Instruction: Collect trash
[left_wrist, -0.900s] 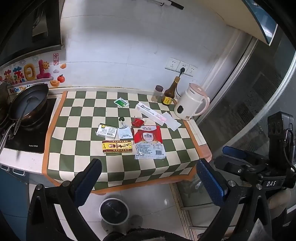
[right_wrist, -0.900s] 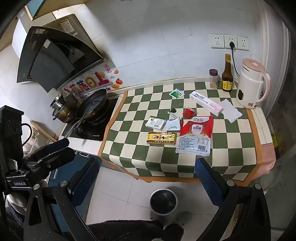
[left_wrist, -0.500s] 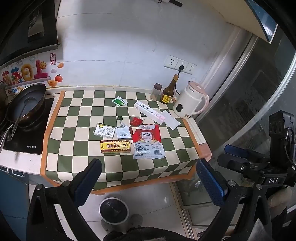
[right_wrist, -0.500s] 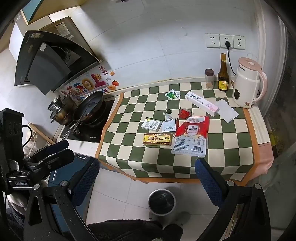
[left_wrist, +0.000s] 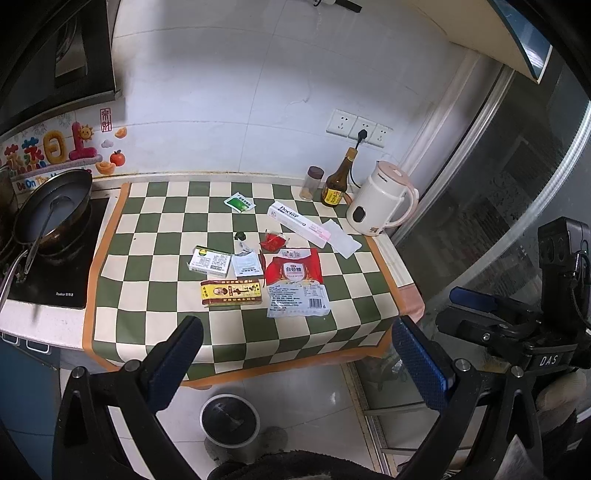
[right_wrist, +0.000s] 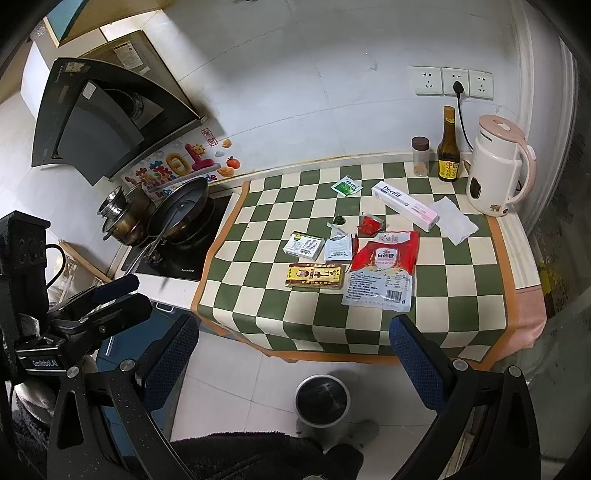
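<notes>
hovering wide open and empty at the lower edge of both frames, the left gripper (left_wrist: 297, 354) and right gripper (right_wrist: 295, 350) face the green-checked counter (left_wrist: 155, 325), where a red-and-clear plastic sugar bag (left_wrist: 297, 282), yellow-red flat carton (left_wrist: 232, 291) and white toothpaste box (left_wrist: 301, 223) lie mid-frame, above a round grey bin (left_wrist: 229, 415) on the floor.

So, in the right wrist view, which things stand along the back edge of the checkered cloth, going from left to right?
Green sachet → spice jar → brown sauce bottle → white and pink kettle.
</notes>
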